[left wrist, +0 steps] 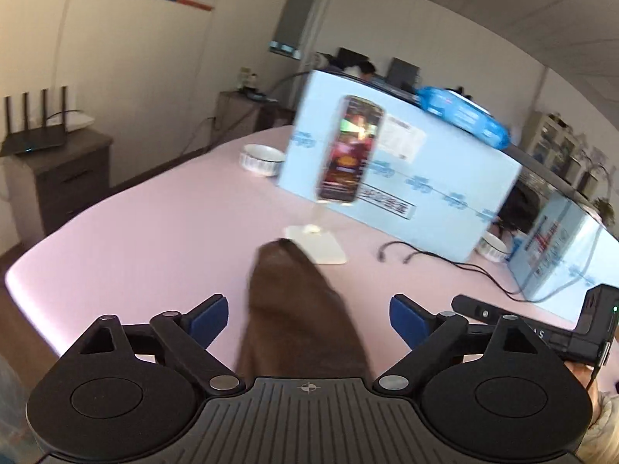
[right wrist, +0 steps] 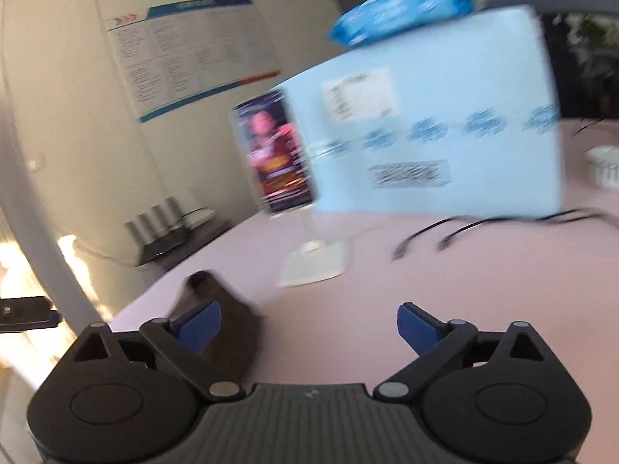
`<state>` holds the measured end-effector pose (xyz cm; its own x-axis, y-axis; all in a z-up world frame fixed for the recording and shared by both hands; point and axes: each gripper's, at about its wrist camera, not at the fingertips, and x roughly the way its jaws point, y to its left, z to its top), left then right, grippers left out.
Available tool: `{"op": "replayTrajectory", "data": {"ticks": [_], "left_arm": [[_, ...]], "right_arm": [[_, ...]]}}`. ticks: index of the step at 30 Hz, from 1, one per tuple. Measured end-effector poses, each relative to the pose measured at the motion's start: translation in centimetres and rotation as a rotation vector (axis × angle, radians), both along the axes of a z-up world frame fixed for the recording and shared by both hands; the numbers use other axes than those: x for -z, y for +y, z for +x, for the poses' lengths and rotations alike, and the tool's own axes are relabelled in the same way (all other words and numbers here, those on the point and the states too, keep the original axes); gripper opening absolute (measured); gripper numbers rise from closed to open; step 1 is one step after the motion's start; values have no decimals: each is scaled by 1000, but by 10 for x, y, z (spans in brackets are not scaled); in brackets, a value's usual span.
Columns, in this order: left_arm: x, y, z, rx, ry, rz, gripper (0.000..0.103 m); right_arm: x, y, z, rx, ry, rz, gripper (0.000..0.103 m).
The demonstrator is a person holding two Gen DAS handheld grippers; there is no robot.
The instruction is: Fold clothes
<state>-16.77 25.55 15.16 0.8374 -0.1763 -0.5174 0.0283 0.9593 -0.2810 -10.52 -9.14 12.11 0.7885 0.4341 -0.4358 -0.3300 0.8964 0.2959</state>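
A: Brown garment (left wrist: 294,309) lies on the pink table (left wrist: 135,239), running forward between the spread fingers of the left tongs (left wrist: 308,317); neither blue pad touches it. Released.

B: Right tongs (right wrist: 309,323)? Blurred view.

A: Also released, jaws wide, nothing between them. The garment sits off to their left, partly behind the left pad (right wrist: 199,326). No earlier view to compare, so I note only the present state.

B: Beyond the cloth?

A: Just ahead of its far end, a white phone stand (left wrist: 317,245) with a lit phone (left wrist: 348,150); further on, black cables (left wrist: 425,255), then a pale blue box (left wrist: 406,178).

B: Judgement on the step?

A: Cloth looks bunched into a narrow bundle. Next grasp should take corners or an edge, one per tong, low to the table, and draw away from the stand to avoid toppling it. Fold progress: cannot tell.
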Motion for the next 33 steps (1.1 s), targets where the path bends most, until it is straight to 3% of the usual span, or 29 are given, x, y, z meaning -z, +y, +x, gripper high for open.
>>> {"op": "replayTrajectory", "data": {"ticks": [4, 6, 8, 12, 13, 15, 16, 18, 28, 33], "left_arm": [[10, -133, 83, 201, 34, 100, 94], [21, -186, 116, 218, 43, 153, 94], [50, -248, 159, 203, 95, 177, 94], [108, -309, 193, 196, 214, 117, 98], [121, -325, 195, 188, 194, 146, 100], [136, -357, 191, 205, 91, 292, 103], [139, -365, 191, 218, 70, 323, 103], [139, -364, 198, 172, 88, 280, 103], [139, -359, 186, 168, 80, 300, 103], [138, -370, 205, 176, 81, 302, 103]], "right_arm": [[-2, -90, 3, 250, 81, -53, 100], [10, -132, 5, 397, 109, -134, 101], [35, -164, 16, 532, 135, -234, 101], [87, -197, 43, 598, 205, -339, 101], [103, -200, 51, 590, 213, -355, 103], [111, -206, 60, 590, 214, -306, 103], [112, -207, 64, 595, 213, -289, 103], [113, -201, 71, 602, 213, -316, 103], [109, -201, 74, 603, 208, -309, 103], [109, -202, 72, 602, 207, -309, 103]]}}
